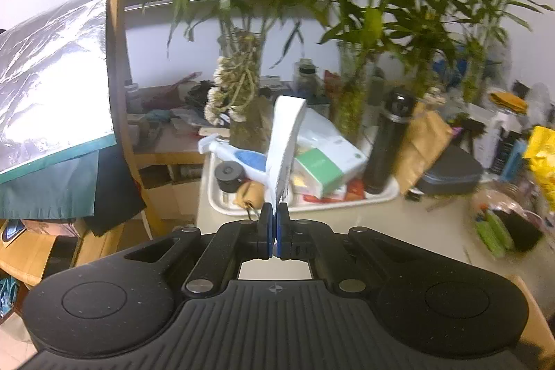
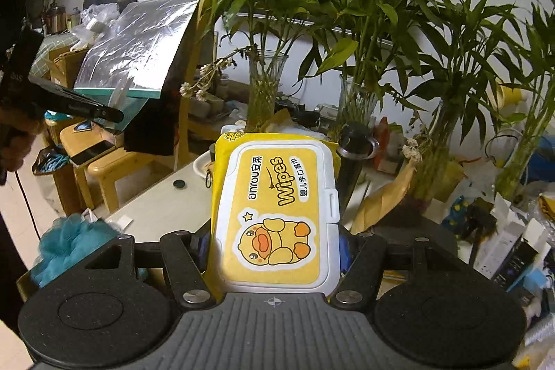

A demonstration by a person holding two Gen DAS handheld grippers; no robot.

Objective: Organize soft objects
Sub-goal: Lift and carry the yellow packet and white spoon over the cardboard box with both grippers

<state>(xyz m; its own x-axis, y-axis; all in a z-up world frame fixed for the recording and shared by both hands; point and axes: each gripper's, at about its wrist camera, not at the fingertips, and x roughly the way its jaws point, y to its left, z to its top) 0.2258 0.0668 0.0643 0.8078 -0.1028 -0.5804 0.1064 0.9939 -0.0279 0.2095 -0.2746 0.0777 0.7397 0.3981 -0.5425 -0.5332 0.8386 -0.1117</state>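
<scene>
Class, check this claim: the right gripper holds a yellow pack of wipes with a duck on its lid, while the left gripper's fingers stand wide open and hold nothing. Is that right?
Not quite. The right gripper does hold the yellow pack of wipes, but the left wrist view shows the left gripper shut, its fingers pinching a thin white packet that stands up from them.

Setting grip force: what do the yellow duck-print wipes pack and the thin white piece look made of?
The yellow duck-print wipes pack: glossy soft film with a rigid white plastic flip lid. The thin white piece: probably cloth or soft paper; it stands bent, with a serrated-looking edge.
</scene>
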